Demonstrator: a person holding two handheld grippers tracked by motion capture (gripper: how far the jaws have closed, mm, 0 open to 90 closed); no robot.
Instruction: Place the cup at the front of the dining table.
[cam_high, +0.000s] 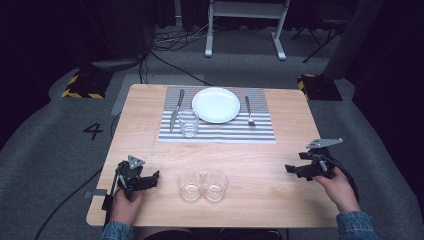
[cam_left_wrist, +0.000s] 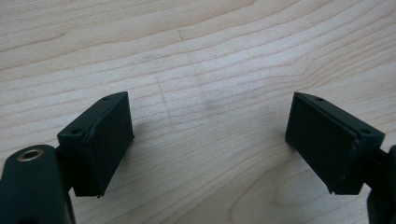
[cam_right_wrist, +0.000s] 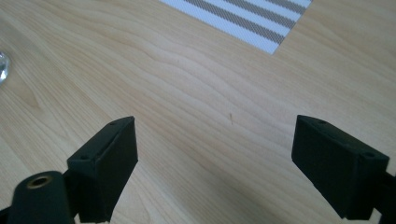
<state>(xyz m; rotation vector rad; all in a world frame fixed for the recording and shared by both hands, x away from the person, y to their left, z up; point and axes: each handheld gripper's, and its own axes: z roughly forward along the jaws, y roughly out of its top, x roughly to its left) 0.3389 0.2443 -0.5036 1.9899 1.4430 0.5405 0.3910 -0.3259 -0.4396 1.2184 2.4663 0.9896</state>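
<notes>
Two empty glasses (cam_high: 202, 185) stand touching at the desk's (cam_high: 280, 165) near edge, at three o'clock from the nearer left hand-held gripper (cam_high: 150, 179); the right hand-held gripper (cam_high: 291, 170) faces them from farther off. Both grippers' jaws gape, empty.

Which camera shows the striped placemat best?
The high view: the whole placemat lies at the table's far side, carrying the plate, knife, fork and a glass. The right gripper view catches just one corner. The left gripper view looks at bare wood.

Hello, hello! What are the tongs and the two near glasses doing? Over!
Left tongs open, empty, beside the glasses. Right tongs open, empty, farther off. Left glass and right glass upright, touching. Nothing in the way.
</notes>
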